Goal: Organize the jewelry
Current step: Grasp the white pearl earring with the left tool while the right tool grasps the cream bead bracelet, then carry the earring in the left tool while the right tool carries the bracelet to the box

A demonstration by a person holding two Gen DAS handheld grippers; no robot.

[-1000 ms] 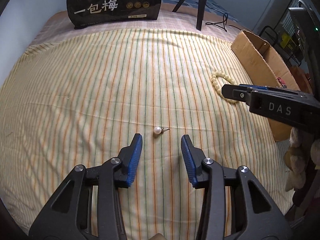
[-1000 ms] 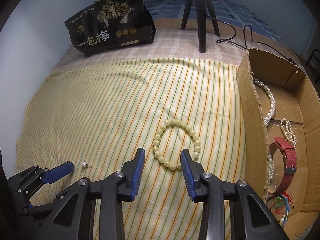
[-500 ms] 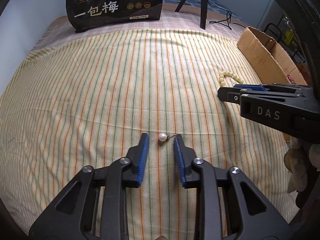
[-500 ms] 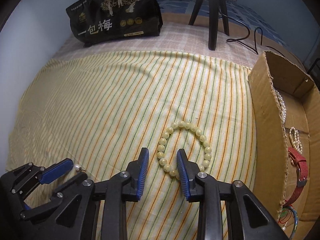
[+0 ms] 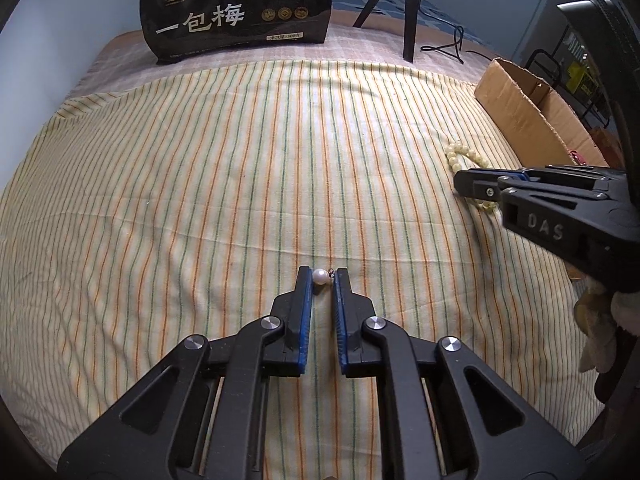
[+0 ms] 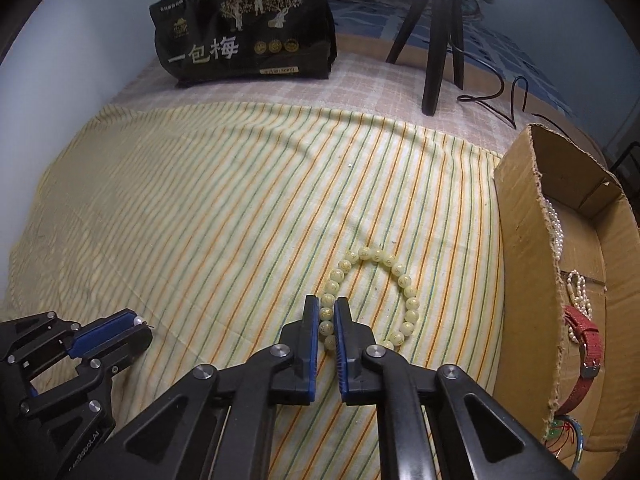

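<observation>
Left hand-held gripper: jaws closing, nearly together, with the pearl earring caught between the tips; the pearl sits against the left pad, its small metal post pointing toward the right pad, so the earring's long axis runs across the jaw gap. Earring rests on the striped cloth covering the bed. Right hand-held gripper: clamped on the near-left arc of the pale green bead bracelet; a few beads sit between the pads, the rest of the loop lies flat ahead and to the right of the tips. Outward from there, the cardboard box stands to the right of both grippers, already holding pearl strands and a red strap. The right gripper is nearer the box; judged next: lift, carry rightward over the box wall.
</observation>
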